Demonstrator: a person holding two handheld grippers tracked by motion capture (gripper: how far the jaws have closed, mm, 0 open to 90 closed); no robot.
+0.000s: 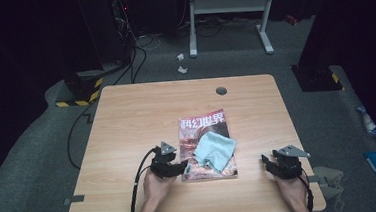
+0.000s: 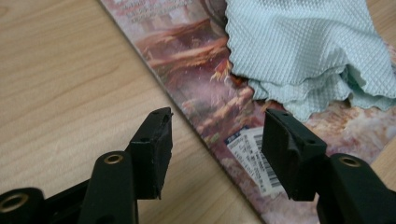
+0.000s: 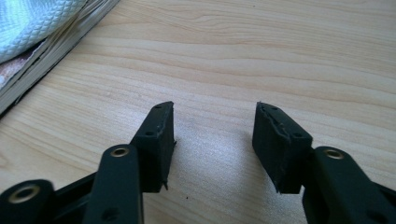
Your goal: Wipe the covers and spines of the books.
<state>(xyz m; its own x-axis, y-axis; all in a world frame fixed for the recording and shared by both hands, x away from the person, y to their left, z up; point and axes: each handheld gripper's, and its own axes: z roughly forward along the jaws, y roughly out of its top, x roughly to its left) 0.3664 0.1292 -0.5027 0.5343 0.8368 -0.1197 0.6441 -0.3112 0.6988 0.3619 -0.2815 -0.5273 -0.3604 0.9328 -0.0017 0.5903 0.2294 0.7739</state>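
A magazine (image 1: pixel 197 130) with a reddish cover lies on the wooden table (image 1: pixel 136 114), and a crumpled light blue cloth (image 1: pixel 215 150) rests on its lower right part. My left gripper (image 1: pixel 183 167) is open at the magazine's near left corner; in the left gripper view its jaws straddle the magazine's edge (image 2: pixel 205 135), just short of the cloth (image 2: pixel 303 51). My right gripper (image 1: pixel 266 161) stands open over bare wood to the right of the magazine, with nothing between its jaws. In the right gripper view the magazine's page edge (image 3: pixel 60 46) and the cloth (image 3: pixel 32 23) sit at the upper left.
A round grey cable grommet (image 1: pixel 221 90) sits near the table's far edge. Bare wood surrounds the magazine on all sides. Beyond the table are a white desk frame (image 1: pixel 229 13), cables and dark equipment on grey carpet.
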